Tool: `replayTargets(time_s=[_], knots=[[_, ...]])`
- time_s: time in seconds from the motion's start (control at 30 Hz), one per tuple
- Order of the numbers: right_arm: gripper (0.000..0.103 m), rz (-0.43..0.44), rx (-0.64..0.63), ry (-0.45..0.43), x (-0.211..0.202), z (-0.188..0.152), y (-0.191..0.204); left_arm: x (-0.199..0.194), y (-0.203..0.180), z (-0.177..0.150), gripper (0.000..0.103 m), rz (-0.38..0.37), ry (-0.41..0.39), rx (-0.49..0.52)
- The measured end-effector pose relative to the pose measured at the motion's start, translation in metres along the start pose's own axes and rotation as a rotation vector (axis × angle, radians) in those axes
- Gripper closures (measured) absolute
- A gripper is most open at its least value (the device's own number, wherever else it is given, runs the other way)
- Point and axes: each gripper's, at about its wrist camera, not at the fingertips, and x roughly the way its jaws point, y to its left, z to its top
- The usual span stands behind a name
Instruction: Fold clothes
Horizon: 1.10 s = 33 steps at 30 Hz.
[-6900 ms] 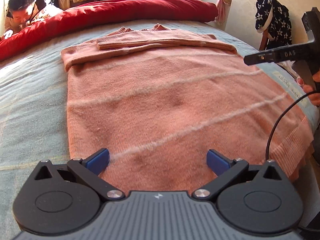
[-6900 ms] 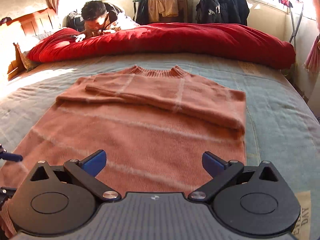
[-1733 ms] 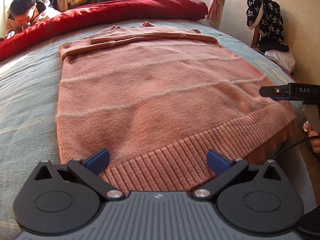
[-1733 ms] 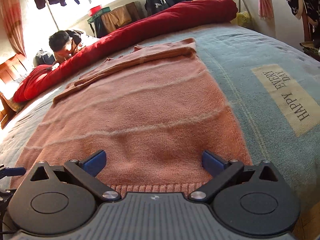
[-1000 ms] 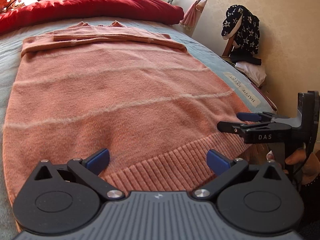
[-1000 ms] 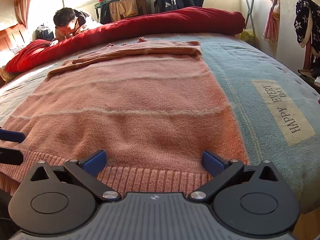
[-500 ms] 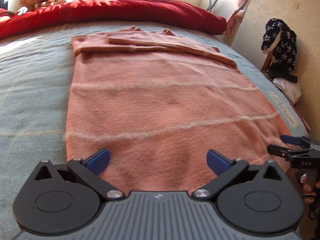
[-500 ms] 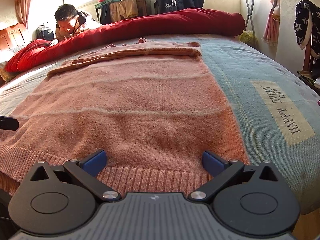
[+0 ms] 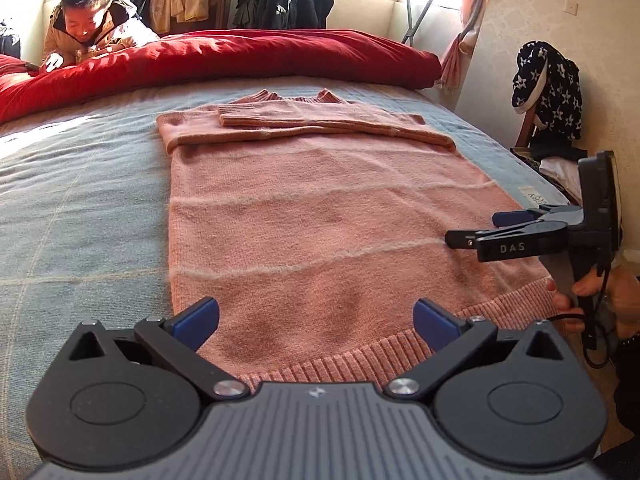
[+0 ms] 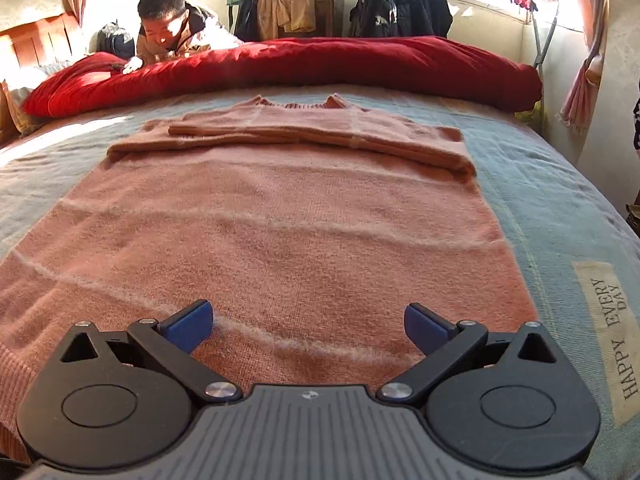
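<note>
We are lifting both the left gripper [image 9: 315, 317] and the right gripper [image 10: 308, 324], fingers spread wide and holding nothing, from the hem toward twelve o'clock over the pink sweater [image 9: 320, 216] lying flat on the bed [image 9: 80, 200], so the hem fold is still waiting.

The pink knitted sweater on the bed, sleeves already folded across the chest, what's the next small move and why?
Probably lower both open grippers onto the ribbed hem and pinch its two corners. The pink knitted sweater lies flat on the blue-grey bedspread, the left gripper hovers over the hem holding nothing, and the right gripper is also empty above the lower body.
</note>
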Motion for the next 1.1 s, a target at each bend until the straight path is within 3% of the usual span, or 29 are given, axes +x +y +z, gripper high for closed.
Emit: replayTargets(time_s=[0.17,0.27,0.43,0.53,0.7,0.87,1.03,1.1], knots=[[0.000,0.003,0.001,0.025,-0.025,-0.019,-0.002,-0.004,-0.002,-0.004,0.001,0.007,0.006,0.026],[0.000,-0.030,0.010,-0.025,-0.037,-0.011,-0.007,-0.003,-0.007,-0.003,0.001,0.012,-0.003,0.047],[0.000,-0.059,0.040,0.053,-0.011,-0.006,-0.013,-0.004,-0.017,-0.009,0.001,-0.005,0.002,0.069],[0.000,-0.063,-0.005,0.051,-0.020,-0.025,-0.011,-0.007,-0.016,-0.016,0.001,0.014,0.015,0.082],[0.000,-0.043,0.027,0.077,-0.048,-0.048,-0.022,-0.009,-0.013,-0.019,0.001,0.039,0.016,0.092],[0.000,-0.060,0.046,0.089,-0.052,-0.050,-0.021,-0.004,-0.029,-0.026,0.001,-0.022,0.034,0.135],[0.000,-0.063,0.043,0.080,-0.052,-0.054,-0.018,0.011,-0.038,-0.044,0.001,-0.077,0.114,0.121],[0.000,-0.054,0.054,0.080,-0.053,-0.056,-0.021,0.013,-0.040,-0.050,0.001,-0.065,0.120,0.125]])
